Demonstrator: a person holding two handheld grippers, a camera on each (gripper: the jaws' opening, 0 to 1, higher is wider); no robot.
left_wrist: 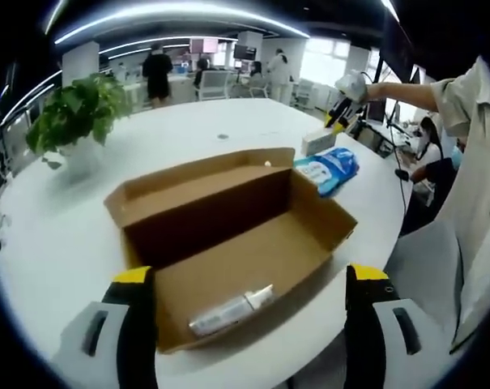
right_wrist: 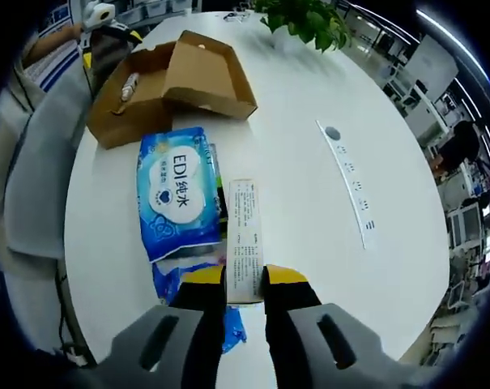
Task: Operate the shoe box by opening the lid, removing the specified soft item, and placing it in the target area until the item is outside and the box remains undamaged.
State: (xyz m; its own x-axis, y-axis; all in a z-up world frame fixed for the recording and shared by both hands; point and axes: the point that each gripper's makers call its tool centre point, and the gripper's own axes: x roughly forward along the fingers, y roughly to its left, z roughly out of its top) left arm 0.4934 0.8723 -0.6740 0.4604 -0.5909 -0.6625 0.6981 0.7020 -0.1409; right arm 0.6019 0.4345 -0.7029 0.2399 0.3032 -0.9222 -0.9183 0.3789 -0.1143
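My right tongs (right_wrist: 245,279) clamp a slim white carton (right_wrist: 245,239) just beside the glossy blue wipes pack (right_wrist: 177,194); a crooked release could crush the thin card. My left tongs (left_wrist: 249,284) stand apart over the open corrugated box (left_wrist: 228,235), a tube (left_wrist: 231,310) inside.

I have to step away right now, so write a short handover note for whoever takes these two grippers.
Left gripper: jaws wide open, empty, aimed at the open brown cardboard shoe box.
Right gripper: jaws shut on a narrow white printed carton above the round white table.
Done: lid open; blue-and-white soft wipes pack lies on the table beside the box.
Left: a small silver-white tube is inside the box; set down the carton, probably near the pack.
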